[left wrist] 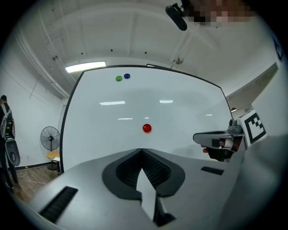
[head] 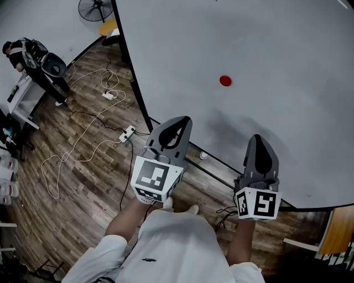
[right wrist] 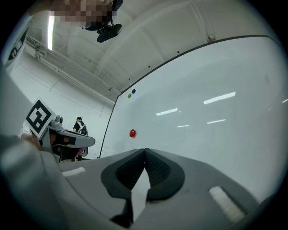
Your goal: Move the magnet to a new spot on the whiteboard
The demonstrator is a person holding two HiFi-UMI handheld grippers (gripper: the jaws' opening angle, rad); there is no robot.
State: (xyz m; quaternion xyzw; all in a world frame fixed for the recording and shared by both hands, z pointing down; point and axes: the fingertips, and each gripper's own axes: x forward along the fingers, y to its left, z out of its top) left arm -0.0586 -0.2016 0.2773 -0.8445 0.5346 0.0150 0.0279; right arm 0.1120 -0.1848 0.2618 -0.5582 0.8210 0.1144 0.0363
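A small round red magnet (head: 225,80) sticks on the big whiteboard (head: 265,50); it also shows as a red magnet (left wrist: 147,128) in the left gripper view and a red magnet (right wrist: 132,133) in the right gripper view. My left gripper (head: 183,119) points at the board below and left of the magnet, apart from it, shut with nothing between its tips (left wrist: 141,149). My right gripper (head: 259,138) is lower right of the magnet, also shut and empty (right wrist: 145,150). A green magnet (left wrist: 119,78) and a blue magnet (left wrist: 127,76) sit high on the board.
The whiteboard's dark frame (head: 135,88) meets a wooden floor (head: 83,166) with white cables and a power strip (head: 128,132). A standing fan (head: 95,9) and a person (head: 25,55) by equipment are at the far left. A wooden chair edge (head: 337,232) is at lower right.
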